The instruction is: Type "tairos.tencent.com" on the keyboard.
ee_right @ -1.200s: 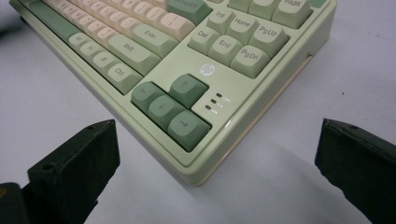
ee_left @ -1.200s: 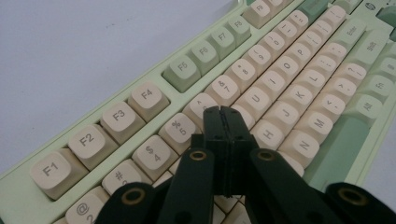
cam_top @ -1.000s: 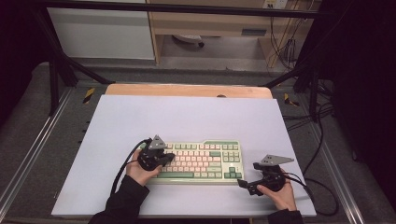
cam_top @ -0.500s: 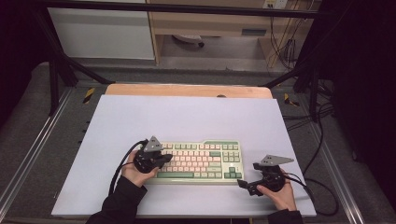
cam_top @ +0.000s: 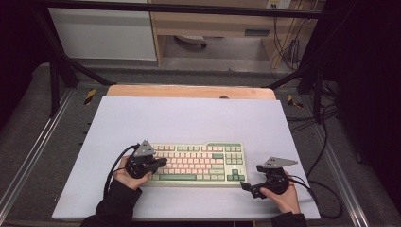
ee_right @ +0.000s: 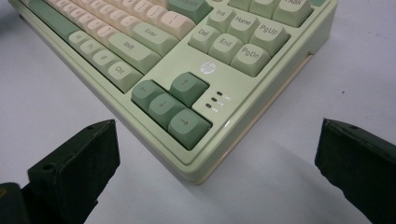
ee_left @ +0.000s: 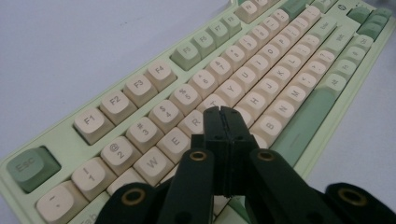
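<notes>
Currently the left hand-held gripper (cam_top: 158, 163) sits over the left end of the pale green and cream mechanical keyboard (cam_top: 198, 163), jaws pressed fully together with nothing between them; in the left gripper view the closed tips (ee_left: 223, 119) hang just above the letter rows, near the R/T keys (ee_left: 208, 106), and contact with a keycap can't be told. Looks like a key-press or poke with closed tips. The right hand-held gripper (cam_top: 250, 188) rests at lower right of the high view, jaws wide apart and holding nothing, just off the keyboard's near right corner by the dark green arrow keys (ee_right: 169, 106).

Keyboard lies flat on the pale lilac surface (cam_top: 189, 118), in the lower middle of the high view, near the front edge. Long axis runs left to right across the frame, parallel to the surface's front edge; Esc end at frame left, arrow and nav cluster at frame right, spacebar row facing the person.

Risks, as a judgement: closed tips are wider than a single keycap gap, so coming down off-centre could hit two keys at once or slip between caps. A slanted push could slide the unheld keyboard along the smooth surface. The right jaws are open beside the corner, not bracing it, so nothing stops a shift or rotation.
</notes>
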`<state>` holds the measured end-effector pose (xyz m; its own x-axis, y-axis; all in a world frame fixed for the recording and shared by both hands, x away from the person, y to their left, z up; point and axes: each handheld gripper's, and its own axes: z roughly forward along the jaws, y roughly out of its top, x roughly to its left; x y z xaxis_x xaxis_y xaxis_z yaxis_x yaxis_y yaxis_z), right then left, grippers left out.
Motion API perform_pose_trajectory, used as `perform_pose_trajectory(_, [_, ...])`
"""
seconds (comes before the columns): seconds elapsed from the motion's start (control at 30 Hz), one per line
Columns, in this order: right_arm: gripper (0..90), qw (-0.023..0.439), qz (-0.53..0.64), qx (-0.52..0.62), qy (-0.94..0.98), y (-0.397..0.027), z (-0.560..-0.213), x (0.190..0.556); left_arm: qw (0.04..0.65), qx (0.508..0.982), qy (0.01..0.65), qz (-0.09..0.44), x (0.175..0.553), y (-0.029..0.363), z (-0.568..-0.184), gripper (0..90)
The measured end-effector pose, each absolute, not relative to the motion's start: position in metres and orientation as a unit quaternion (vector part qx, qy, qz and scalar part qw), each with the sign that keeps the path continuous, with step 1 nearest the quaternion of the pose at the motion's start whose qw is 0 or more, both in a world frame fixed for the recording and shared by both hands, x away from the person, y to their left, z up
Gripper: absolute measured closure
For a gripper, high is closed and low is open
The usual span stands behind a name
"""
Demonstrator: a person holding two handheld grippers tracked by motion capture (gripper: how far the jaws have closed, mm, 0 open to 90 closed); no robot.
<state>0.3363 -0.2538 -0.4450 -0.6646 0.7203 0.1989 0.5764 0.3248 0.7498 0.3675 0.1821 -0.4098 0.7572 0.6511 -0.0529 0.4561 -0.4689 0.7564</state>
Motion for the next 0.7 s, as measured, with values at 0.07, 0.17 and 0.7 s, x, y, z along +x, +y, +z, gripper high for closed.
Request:
perform_pose_trajectory(0.07, [0.4, 0.086, 0.42, 0.401, 0.81, -0.254, -0.445, 0.336, 0.399, 0.847, 0.328, 0.122, 0.367, 0.185, -0.409, 89.7])
perform_pose_trajectory(0.17, [0.4, 0.086, 0.42, 0.4, 0.81, -0.254, -0.445, 0.336, 0.399, 0.846, 0.332, 0.124, 0.365, 0.19, -0.409, 89.7])
perform_pose_trajectory(0.7, [0.4, 0.085, 0.419, 0.4, 0.811, -0.253, -0.446, 0.337, 0.395, 0.837, 0.353, 0.135, 0.362, 0.213, -0.415, 89.7])
